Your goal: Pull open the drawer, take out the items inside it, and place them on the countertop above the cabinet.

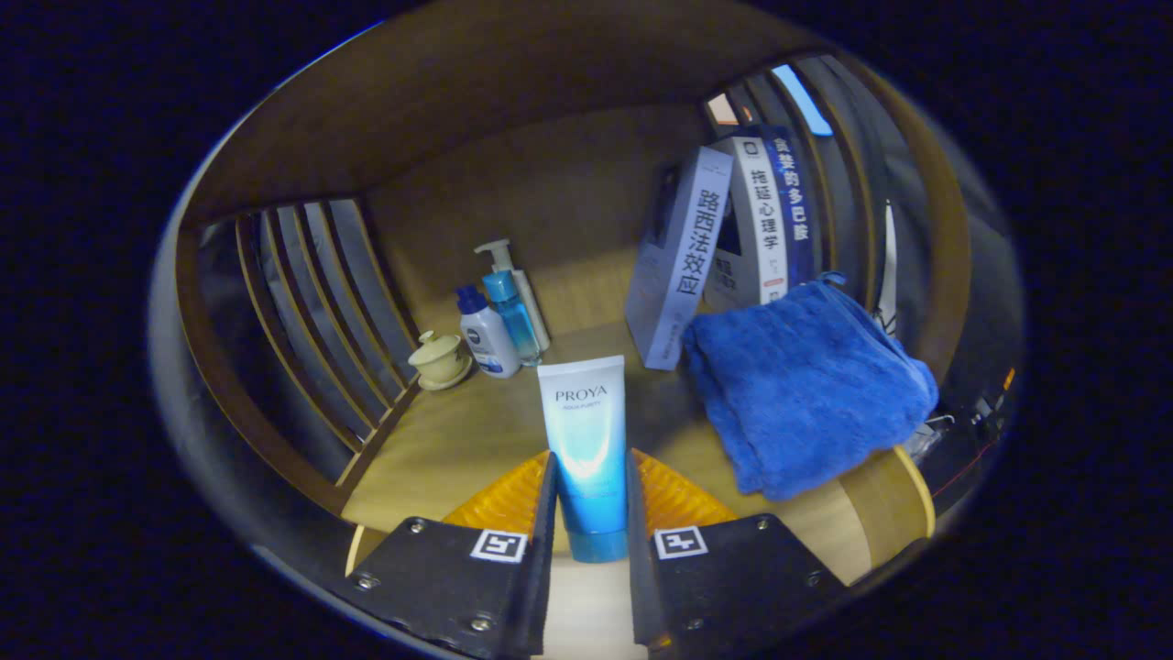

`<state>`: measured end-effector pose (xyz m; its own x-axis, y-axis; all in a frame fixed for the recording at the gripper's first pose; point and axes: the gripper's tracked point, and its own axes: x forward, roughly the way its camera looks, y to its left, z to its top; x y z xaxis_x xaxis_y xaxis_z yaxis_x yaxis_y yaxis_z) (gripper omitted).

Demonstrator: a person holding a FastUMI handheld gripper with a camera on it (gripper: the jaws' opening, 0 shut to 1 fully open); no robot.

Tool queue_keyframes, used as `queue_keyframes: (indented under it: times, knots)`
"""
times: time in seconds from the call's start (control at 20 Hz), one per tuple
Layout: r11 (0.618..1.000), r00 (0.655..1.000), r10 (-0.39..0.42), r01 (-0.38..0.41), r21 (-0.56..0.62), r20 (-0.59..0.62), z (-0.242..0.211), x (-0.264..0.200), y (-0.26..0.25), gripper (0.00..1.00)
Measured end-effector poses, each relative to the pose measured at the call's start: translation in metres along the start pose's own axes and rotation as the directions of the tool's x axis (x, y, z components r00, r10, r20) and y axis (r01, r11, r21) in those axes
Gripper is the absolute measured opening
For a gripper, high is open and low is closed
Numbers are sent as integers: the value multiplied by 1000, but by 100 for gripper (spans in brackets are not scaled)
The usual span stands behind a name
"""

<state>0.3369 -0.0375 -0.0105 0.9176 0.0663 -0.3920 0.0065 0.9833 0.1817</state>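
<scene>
Holding a smooth blue-and-white tube between both fingers of the gripper.
Fluffy blue towel lies just beyond, right of the fingers.

The blue-and-white tube stood cap-down, pinched between both fingers of the gripper, right over the wooden countertop, with a folded blue towel lying just beside it.

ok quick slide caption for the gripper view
Claw shut on a blue tube above the wooden countertop, beside a folded blue towel.

Dim, blue-tinted; fisheye bends edges; focus sharp.
</scene>
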Motion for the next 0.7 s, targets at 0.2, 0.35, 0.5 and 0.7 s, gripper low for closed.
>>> queue_keyframes:
  times: [0.2, 0.35, 0.5, 0.7]
  knots:
    - [1000, 1000, 3, -3, 1, -1, -10, 29, 8, 36]
    - [999, 1000, 7, -7, 32, -7, -12, 39, 13, 36]
    - [999, 1000, -5, 5, 41, -3, -12, 47, 10, 36]
    - [999, 1000, -18, 19, 48, -21, -24, 51, 10, 44]
